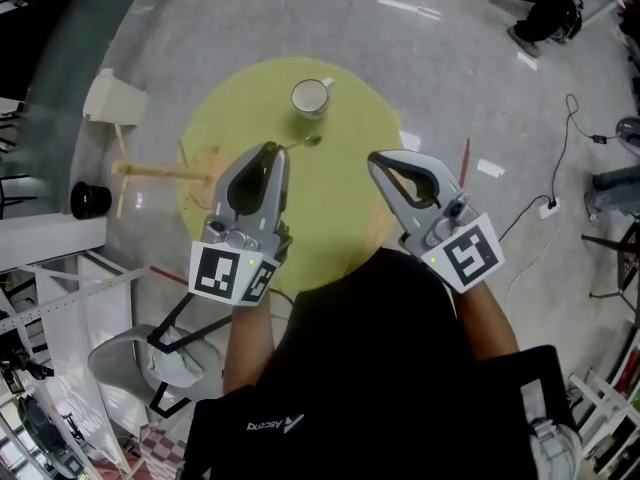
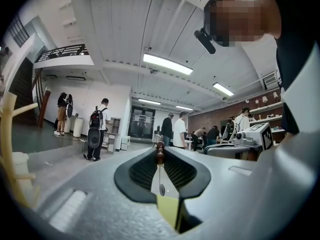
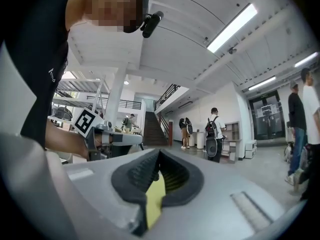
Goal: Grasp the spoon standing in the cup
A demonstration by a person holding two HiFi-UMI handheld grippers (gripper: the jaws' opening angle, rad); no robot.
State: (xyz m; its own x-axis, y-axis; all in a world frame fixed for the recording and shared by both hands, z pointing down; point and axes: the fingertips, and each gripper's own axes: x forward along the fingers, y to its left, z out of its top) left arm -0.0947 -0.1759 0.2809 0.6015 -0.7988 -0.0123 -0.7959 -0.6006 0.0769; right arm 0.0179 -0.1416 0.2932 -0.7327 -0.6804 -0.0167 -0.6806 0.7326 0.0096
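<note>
A white cup [image 1: 310, 96] stands on the far side of the round yellow table [image 1: 330, 228]. The spoon [image 1: 305, 142] is out of the cup, just in front of it. My left gripper [image 1: 272, 150] is shut on its handle end. In the left gripper view the jaw tips [image 2: 159, 151] pinch a brownish handle tip, and the thin stem and small bowl of the spoon [image 2: 161, 188] show through the gap behind them. My right gripper [image 1: 376, 159] hovers over the table's right half, shut with nothing in it. Its closed tips show in the right gripper view [image 3: 159, 153].
A white and wooden stand [image 1: 115, 98] and a wooden frame [image 1: 150, 171] sit at the table's left edge, with a black round object [image 1: 90, 200] on the floor. A grey chair [image 1: 150, 363] is at lower left. A cable and power strip [image 1: 548, 206] lie on the right.
</note>
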